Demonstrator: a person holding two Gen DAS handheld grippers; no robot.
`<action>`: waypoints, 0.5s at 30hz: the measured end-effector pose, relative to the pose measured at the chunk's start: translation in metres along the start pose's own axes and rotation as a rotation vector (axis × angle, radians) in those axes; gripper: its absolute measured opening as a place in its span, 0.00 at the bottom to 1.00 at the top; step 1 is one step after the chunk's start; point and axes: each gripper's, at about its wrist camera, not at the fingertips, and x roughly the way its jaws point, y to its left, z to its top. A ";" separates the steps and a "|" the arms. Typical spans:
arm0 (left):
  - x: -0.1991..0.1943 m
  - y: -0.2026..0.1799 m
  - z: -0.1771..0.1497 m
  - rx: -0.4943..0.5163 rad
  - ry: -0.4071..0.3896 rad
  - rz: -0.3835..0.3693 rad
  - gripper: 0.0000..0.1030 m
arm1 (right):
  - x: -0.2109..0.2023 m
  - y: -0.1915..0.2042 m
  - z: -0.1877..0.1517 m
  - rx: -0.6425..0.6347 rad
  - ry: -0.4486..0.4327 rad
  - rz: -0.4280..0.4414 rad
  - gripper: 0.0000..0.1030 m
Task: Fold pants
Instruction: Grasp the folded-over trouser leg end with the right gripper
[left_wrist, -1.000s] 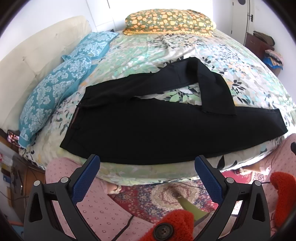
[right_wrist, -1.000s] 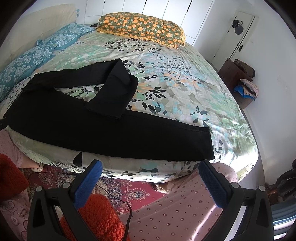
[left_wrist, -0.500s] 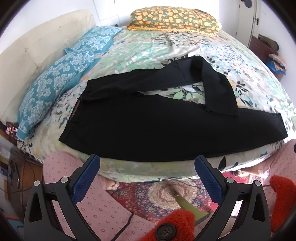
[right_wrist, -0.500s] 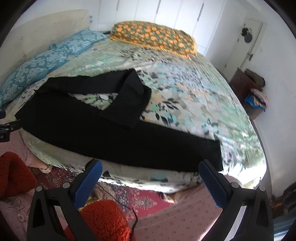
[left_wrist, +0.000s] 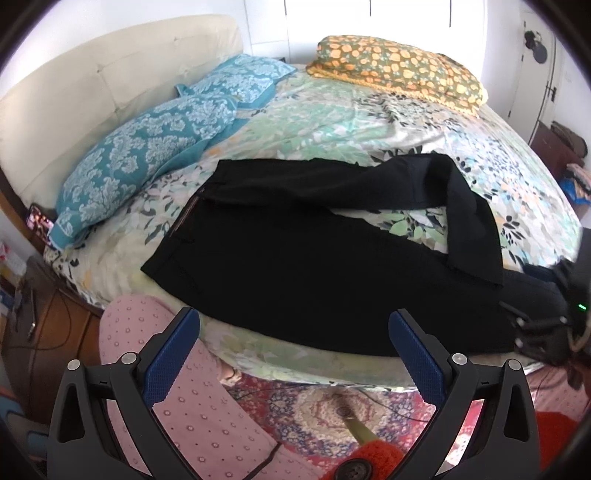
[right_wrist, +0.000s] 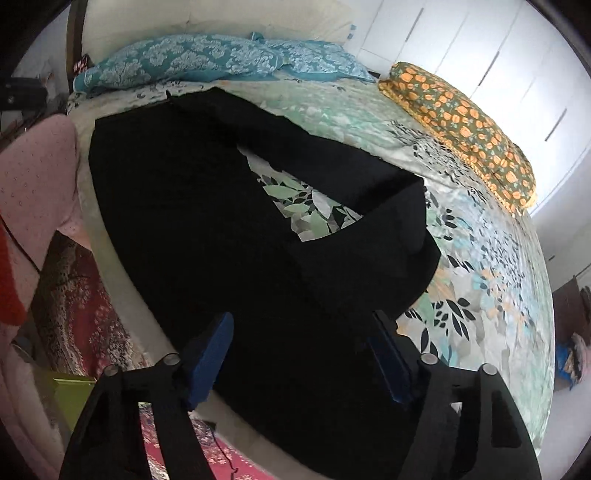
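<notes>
Black cloth pants (left_wrist: 314, 266) spread on the floral-sheeted bed (left_wrist: 332, 129)
Right claw (right_wrist: 299, 354) closing over the pants' near leg, not pinching yet; left claw (left_wrist: 291, 354) wide open, empty, before the bed edge.

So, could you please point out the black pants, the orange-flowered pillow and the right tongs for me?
black pants (left_wrist: 314, 266), left wrist view, on the near leg's upper part.
orange-flowered pillow (left_wrist: 399, 70), left wrist view, its top face.
right tongs (right_wrist: 301, 360), right wrist view, midway between fingertips.

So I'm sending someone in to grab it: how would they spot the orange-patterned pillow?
Go to the bed with the leafy sheet. The orange-patterned pillow lies alone at its far edge by the white cupboards, unlike the two blue pillows against the cream headboard.
</notes>
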 end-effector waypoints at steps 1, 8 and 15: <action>0.002 0.001 0.000 -0.001 0.004 0.001 0.99 | 0.014 -0.004 0.003 -0.013 0.016 0.006 0.52; 0.012 0.004 -0.001 -0.021 0.037 0.013 0.99 | 0.065 -0.037 0.016 0.071 0.073 0.142 0.34; 0.026 0.001 0.000 -0.038 0.087 -0.003 0.99 | 0.092 -0.024 0.030 0.058 0.082 0.186 0.35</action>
